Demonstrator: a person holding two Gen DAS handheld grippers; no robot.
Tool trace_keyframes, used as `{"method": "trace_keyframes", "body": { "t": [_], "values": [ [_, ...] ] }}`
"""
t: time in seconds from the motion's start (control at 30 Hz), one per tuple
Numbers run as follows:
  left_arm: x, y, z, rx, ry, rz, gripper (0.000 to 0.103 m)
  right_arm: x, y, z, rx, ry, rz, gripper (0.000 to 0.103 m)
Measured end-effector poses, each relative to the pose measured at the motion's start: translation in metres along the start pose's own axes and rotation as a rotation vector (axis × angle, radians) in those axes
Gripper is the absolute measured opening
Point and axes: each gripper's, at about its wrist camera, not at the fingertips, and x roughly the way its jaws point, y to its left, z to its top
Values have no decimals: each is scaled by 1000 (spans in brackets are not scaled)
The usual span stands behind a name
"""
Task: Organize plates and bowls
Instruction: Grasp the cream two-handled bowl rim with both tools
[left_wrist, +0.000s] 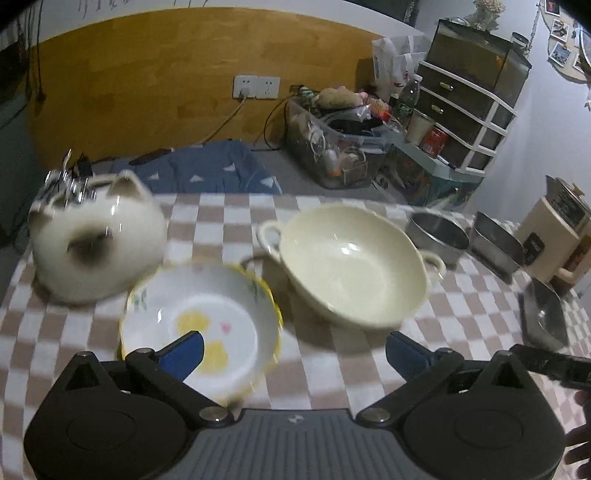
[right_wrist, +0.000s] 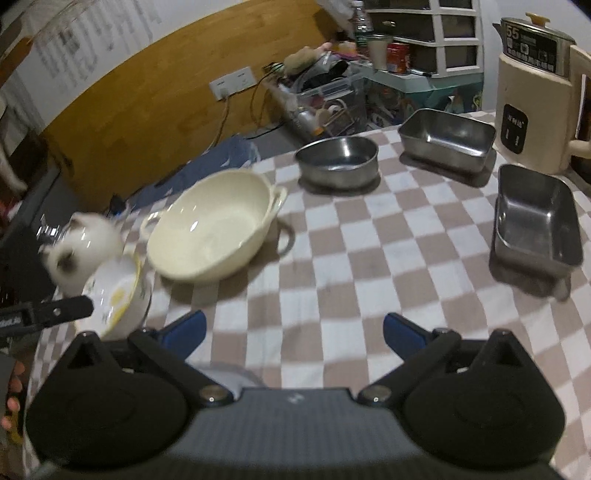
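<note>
A white plate with yellow ducks (left_wrist: 207, 314) rests on a yellow-rimmed plate, low left on the checked cloth. To its right sits a cream two-handled bowl (left_wrist: 351, 266). My left gripper (left_wrist: 295, 354) hovers just this side of both, open, nothing between its blue pads. In the right wrist view the cream bowl (right_wrist: 214, 236) is at mid left and the duck plate (right_wrist: 118, 295) at the lower left. A round steel bowl (right_wrist: 338, 158) and two rectangular steel tins (right_wrist: 447, 140) (right_wrist: 535, 218) stand further right. My right gripper (right_wrist: 293, 332) is open over bare cloth.
A white cat-shaped ceramic pot (left_wrist: 96, 240) stands left of the plates near the table's left edge. A cream electric kettle (right_wrist: 535, 92) is at the far right. Beyond the table lie a blue cloth (left_wrist: 207, 170), a cluttered clear box (left_wrist: 332, 147) and drawers (left_wrist: 461, 107).
</note>
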Motion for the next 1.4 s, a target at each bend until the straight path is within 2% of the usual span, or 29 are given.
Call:
{"method": "trace_keyframes", "body": {
  "t": [0.17, 0.27, 0.4, 0.57, 0.7, 0.77, 0.83, 0.93, 1.0, 1.03, 1.07, 1.1, 1.2, 1.4],
  "values": [
    [30, 6, 30, 19, 0, 3, 103, 25, -7, 33, 27, 15, 98, 103],
    [48, 9, 45, 44, 9, -11, 101, 37, -11, 50, 49, -4, 102, 103],
    [70, 14, 63, 80, 17, 2, 87, 57, -14, 69, 75, -14, 137, 103],
    [99, 25, 79, 67, 68, -8, 74, 82, -21, 85, 101, 5, 151, 102],
    [117, 32, 85, 38, 111, -36, 64, 99, -18, 93, 107, 42, 174, 91],
    [124, 38, 86, 6, 134, -50, 62, 108, -15, 97, 110, 78, 178, 91],
    [130, 43, 87, -27, 156, -67, 57, 115, -11, 100, 109, 93, 198, 86],
    [136, 46, 88, -45, 177, -85, 44, 125, -7, 103, 98, 104, 222, 72],
    [139, 47, 89, -43, 183, -91, 32, 129, -4, 104, 95, 111, 230, 51],
    [140, 47, 90, -46, 185, -100, 30, 130, -1, 104, 88, 117, 205, 45],
    [142, 47, 91, -51, 187, -109, 28, 133, 1, 106, 76, 121, 174, 34],
    [143, 47, 91, -53, 190, -111, 28, 135, 1, 107, 67, 124, 149, 27],
    [147, 50, 93, -61, 195, -126, 28, 138, -2, 106, 75, 138, 142, 22],
    [157, 55, 92, -103, 209, -158, 29, 146, -8, 103, 94, 166, 182, 21]
  ]
}}
